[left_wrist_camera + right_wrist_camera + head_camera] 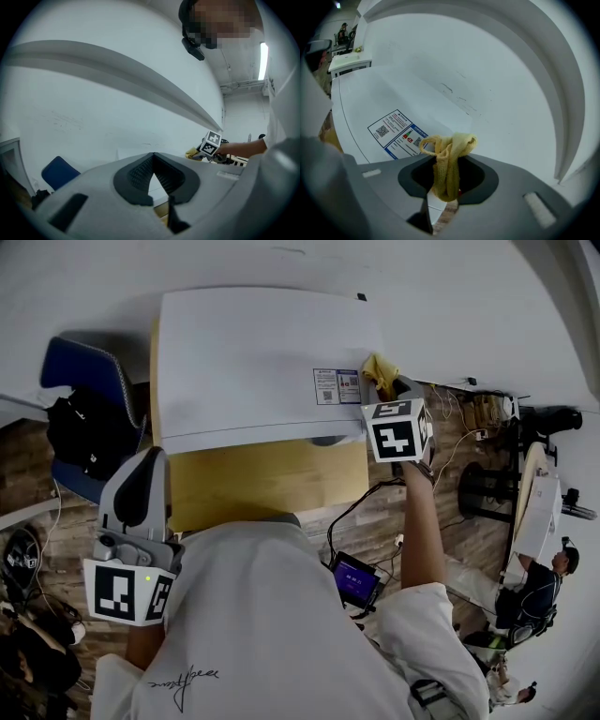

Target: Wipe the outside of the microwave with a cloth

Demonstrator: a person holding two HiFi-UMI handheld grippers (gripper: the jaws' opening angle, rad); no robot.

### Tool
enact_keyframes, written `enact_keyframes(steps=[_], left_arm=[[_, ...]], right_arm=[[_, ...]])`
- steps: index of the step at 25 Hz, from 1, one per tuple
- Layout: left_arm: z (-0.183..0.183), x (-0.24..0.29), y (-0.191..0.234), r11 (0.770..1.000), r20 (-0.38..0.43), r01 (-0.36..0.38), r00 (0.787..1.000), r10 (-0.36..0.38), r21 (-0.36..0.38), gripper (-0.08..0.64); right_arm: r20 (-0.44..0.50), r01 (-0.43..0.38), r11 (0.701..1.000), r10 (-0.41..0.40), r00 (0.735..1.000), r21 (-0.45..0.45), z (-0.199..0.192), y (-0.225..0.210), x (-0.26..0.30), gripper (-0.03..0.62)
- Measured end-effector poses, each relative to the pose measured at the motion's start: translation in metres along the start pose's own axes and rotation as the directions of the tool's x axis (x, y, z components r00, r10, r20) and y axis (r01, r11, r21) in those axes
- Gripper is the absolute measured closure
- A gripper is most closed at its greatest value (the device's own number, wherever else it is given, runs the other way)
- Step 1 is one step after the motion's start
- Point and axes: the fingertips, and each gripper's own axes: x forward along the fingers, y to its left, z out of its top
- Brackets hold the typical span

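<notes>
The white microwave stands on a wooden table, and I look down on its top panel. A printed label sits near the top's right front corner. My right gripper is at that corner, just right of the label, shut on a bunched yellow cloth. In the right gripper view the cloth hangs folded between the jaws of the right gripper, above the microwave top and label. My left gripper is held low at the table's left front corner, away from the microwave; the left gripper is shut and empty.
A blue chair with a black bag stands left of the table. A small lit screen and cables lie on the wood floor at the right. Black stands and another person are far right. A white wall is behind.
</notes>
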Motion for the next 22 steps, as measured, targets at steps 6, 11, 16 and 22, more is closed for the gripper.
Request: enact_keyframes(steps=[6, 11, 16, 22], left_arm=[[-0.002, -0.007, 0.011, 1.0, 0.005, -0.011, 1.0, 0.011, -0.01, 0.565], [-0.001, -0.009, 0.014, 1.0, 0.013, -0.002, 1.0, 0.002, -0.011, 0.565], [0.001, -0.01, 0.016, 1.0, 0.023, 0.008, 1.0, -0.008, -0.008, 0.565], [0.0, -0.015, 0.02, 1.0, 0.027, 0.004, 1.0, -0.003, -0.013, 0.565]], right_arm=[[-0.02, -0.017, 1.0, 0.018, 1.0, 0.014, 0.001, 0.016, -0.006, 0.472], [-0.018, -0.042, 0.998, 0.043, 0.999, 0.042, 0.005, 0.029, -0.012, 0.472], [-0.015, -0.049, 0.998, 0.05, 0.999, 0.034, 0.012, 0.042, -0.016, 0.472], [-0.002, -0.062, 0.998, 0.062, 0.998, 0.015, 0.022, 0.058, -0.021, 0.472]])
